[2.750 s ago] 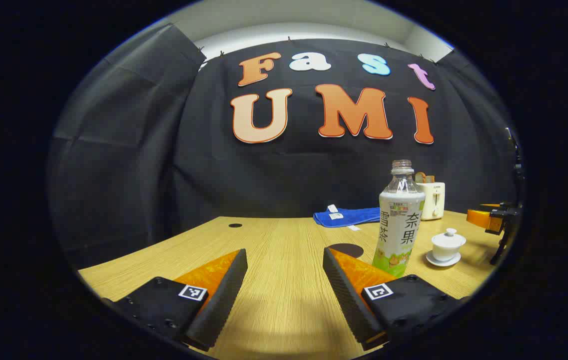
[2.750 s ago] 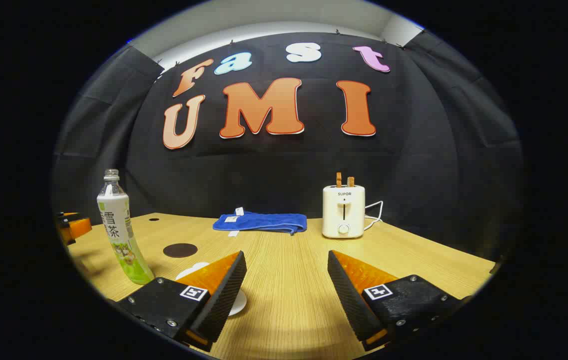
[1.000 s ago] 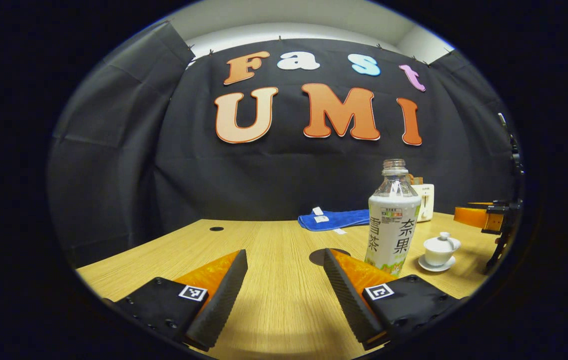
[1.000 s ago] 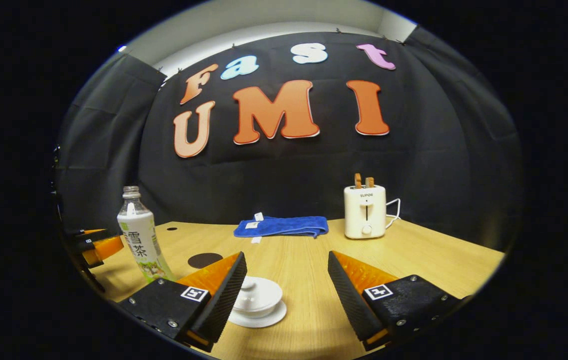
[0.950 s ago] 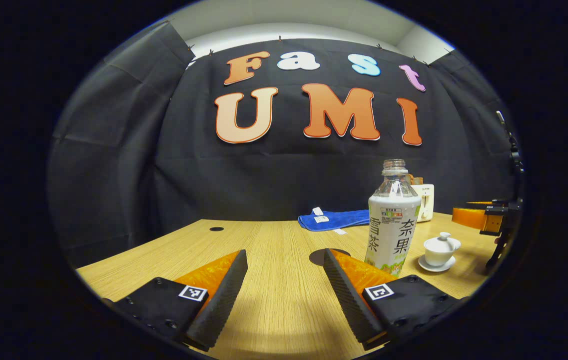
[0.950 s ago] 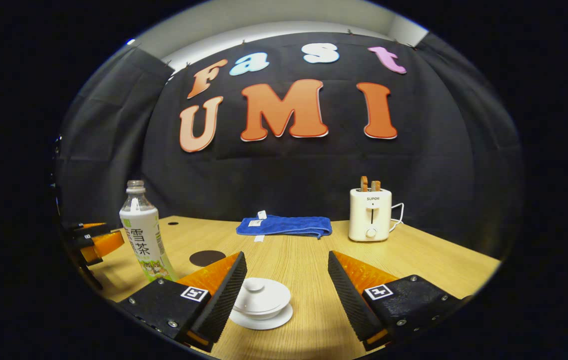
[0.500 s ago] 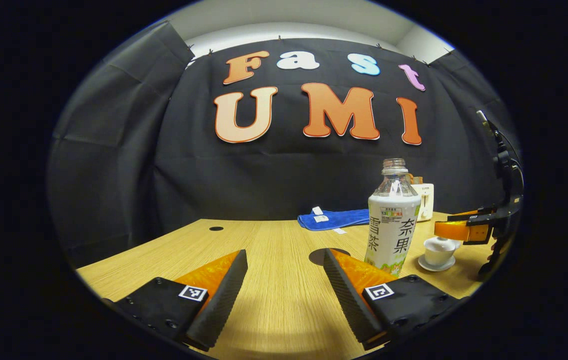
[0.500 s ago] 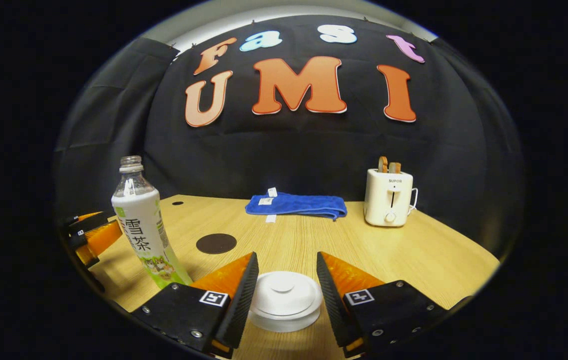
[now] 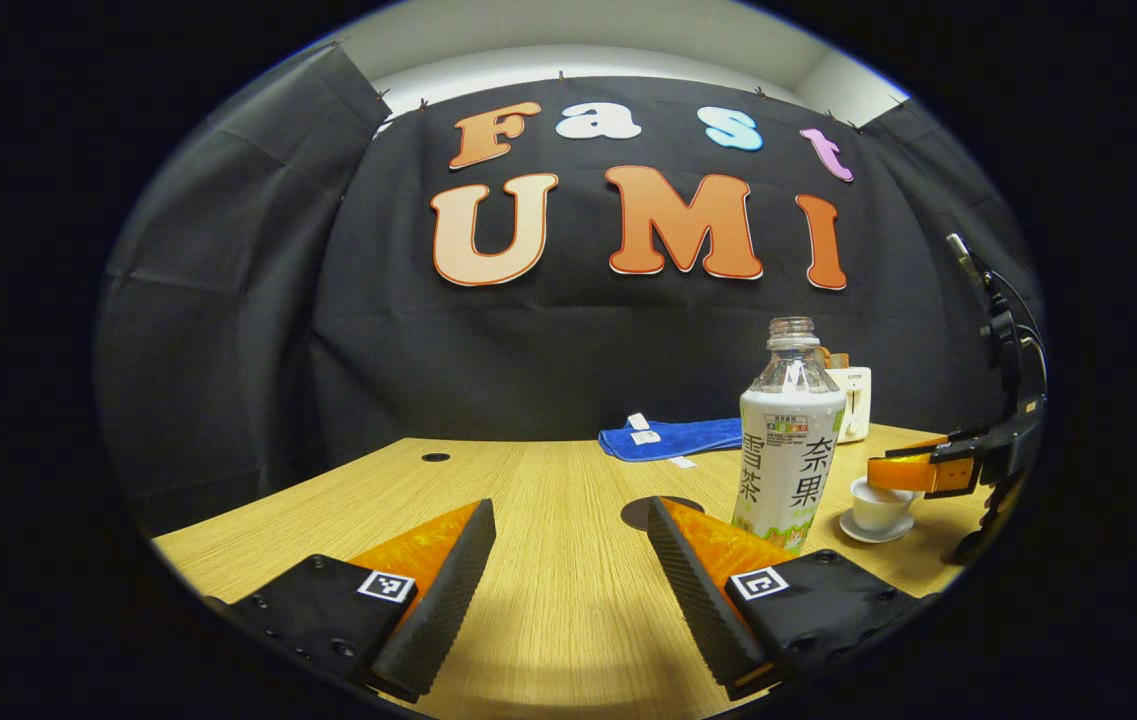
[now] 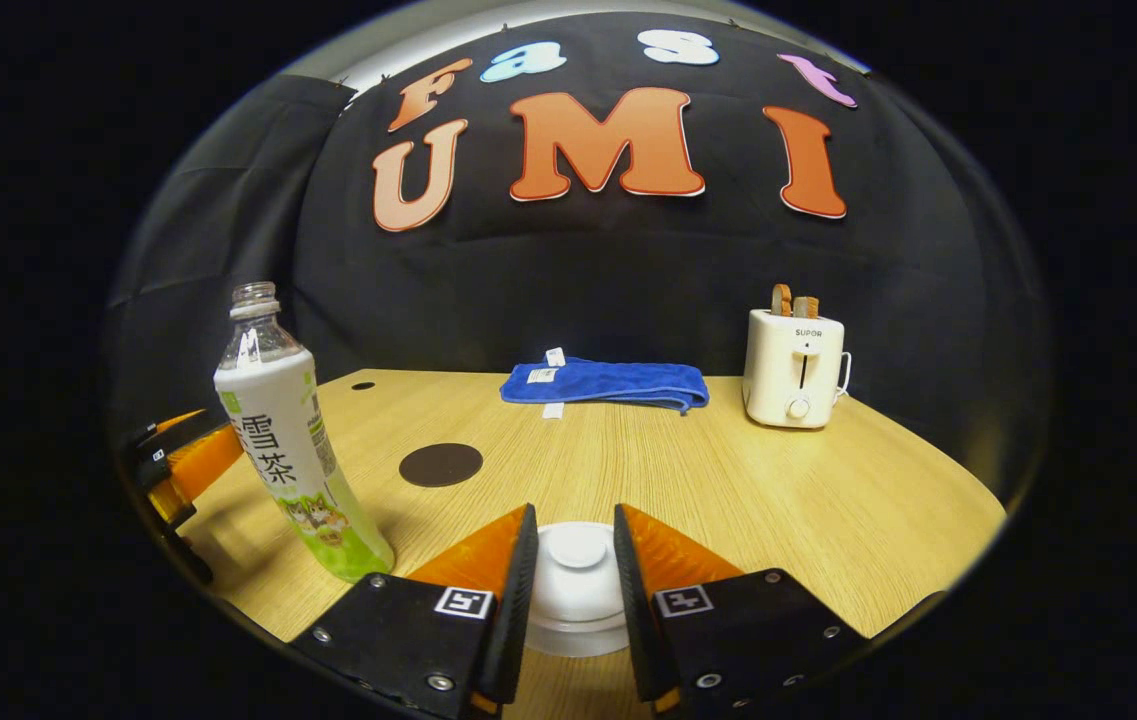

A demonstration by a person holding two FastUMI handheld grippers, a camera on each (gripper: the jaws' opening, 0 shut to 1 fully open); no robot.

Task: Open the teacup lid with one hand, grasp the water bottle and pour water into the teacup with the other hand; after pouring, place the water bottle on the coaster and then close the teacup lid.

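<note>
Your right hand-held gripper (image 10: 573, 600) has dropped over the teacup (image 10: 576, 600) and its fingers have narrowed around the lid (image 10: 576, 548); whether both press on it yet, you cannot tell. That puts you at the lid-lifting step. The teacup is white porcelain on a saucer, near the tabletop's (image 10: 778, 500) front edge. Your left hand-held gripper (image 9: 568, 590) has stayed wide open and empty, just short of the uncapped water bottle (image 9: 790, 440). The dark round coaster (image 10: 440, 464) lies behind.
</note>
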